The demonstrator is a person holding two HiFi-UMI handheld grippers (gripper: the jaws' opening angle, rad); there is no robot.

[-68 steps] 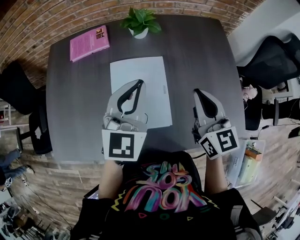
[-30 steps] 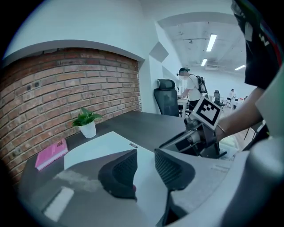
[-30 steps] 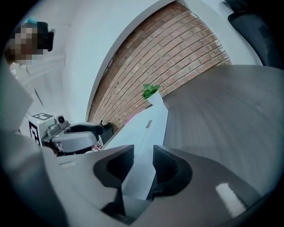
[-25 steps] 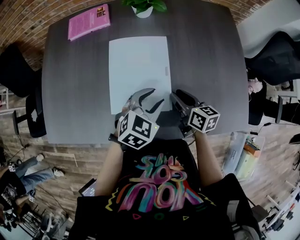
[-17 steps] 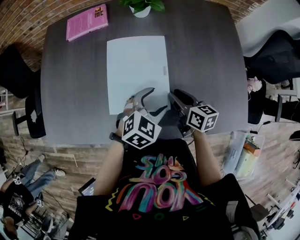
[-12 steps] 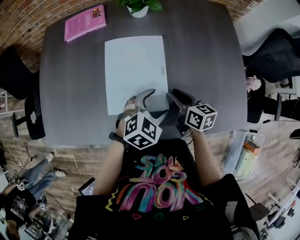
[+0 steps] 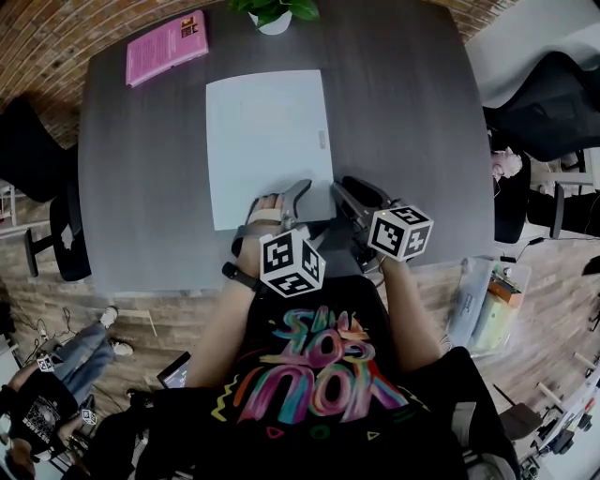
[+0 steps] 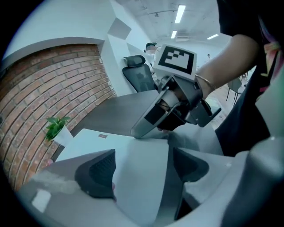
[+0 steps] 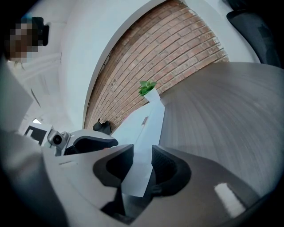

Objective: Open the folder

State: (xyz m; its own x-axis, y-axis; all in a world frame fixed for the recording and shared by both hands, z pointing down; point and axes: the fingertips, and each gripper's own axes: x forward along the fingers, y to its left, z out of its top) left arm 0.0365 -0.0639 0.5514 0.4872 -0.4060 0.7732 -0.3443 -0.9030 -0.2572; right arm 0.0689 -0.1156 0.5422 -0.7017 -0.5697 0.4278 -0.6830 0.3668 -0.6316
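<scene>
A pale, closed-looking folder (image 7: 267,131) lies flat on the dark grey table (image 7: 412,122). Both grippers meet at its near right corner. My right gripper (image 7: 337,192) is shut on that corner, and in the right gripper view the thin sheet (image 9: 143,128) runs between its narrow jaws (image 9: 142,164). My left gripper (image 7: 281,199) sits just left of it, pointing steeply down. Its jaws (image 8: 142,170) are opening wide, with the folder's near edge (image 8: 142,177) between them and neither pad touching it. The right gripper (image 8: 173,106) shows across from it, its tip on the corner.
A pink book (image 7: 167,47) lies at the far left corner and a potted plant (image 7: 277,11) stands at the far edge. Black office chairs stand to the right (image 7: 553,103) and the left (image 7: 42,159). The table's near edge (image 7: 169,281) runs just under my hands.
The left gripper has rolled and sunk toward the folder's near corner, and its jaws have spread. The right gripper has stayed at that corner.
</scene>
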